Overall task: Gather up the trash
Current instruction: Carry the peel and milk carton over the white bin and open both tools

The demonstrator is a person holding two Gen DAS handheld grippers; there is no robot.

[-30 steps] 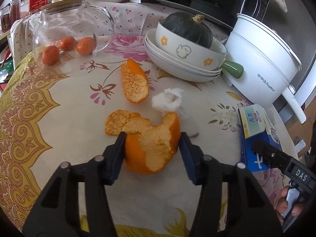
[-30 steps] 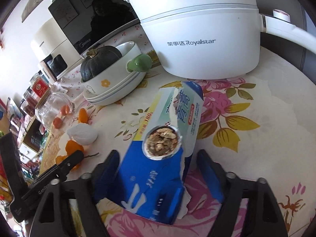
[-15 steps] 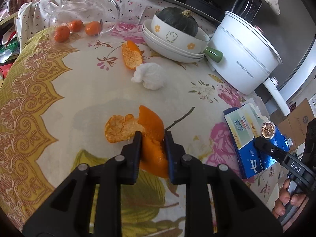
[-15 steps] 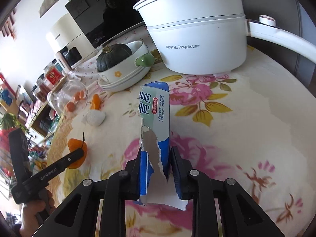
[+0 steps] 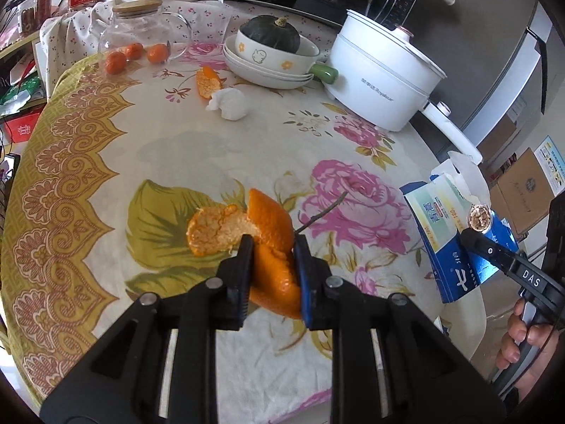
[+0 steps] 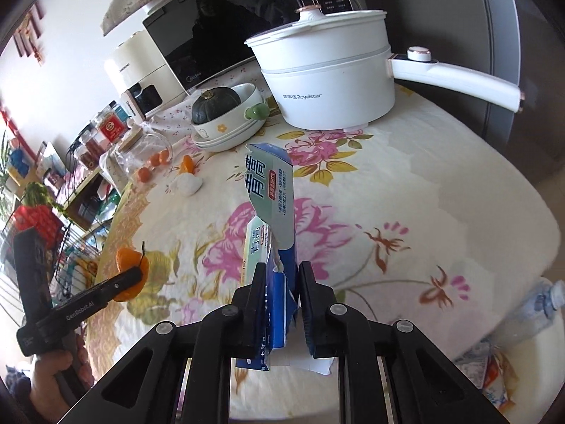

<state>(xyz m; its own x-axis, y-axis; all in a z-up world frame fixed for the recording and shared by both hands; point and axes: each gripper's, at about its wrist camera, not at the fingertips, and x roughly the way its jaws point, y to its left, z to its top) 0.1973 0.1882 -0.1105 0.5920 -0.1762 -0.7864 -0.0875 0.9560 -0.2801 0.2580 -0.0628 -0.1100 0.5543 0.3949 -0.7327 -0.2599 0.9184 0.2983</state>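
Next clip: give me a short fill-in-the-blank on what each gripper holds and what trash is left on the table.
1. The left gripper is shut on an orange ____.
2. The right gripper is shut on a torn blue ____.
3. A crumpled white tissue lies beside another peel piece, in front of the stacked ____.
4. The dark green squash sits in a ____.

Missing words: peel; box; plates; bowl

The lower part of the orange peel (image 5: 273, 247) lies hidden between the pads of the left gripper (image 5: 272, 247). The foot of the torn blue box (image 6: 273, 233) disappears behind the right gripper (image 6: 280, 275). The box's small print is illegible. The plastic bottle (image 6: 533, 312) beside the table is blurred, and the person's hand (image 5: 519, 339) is largely cut off.
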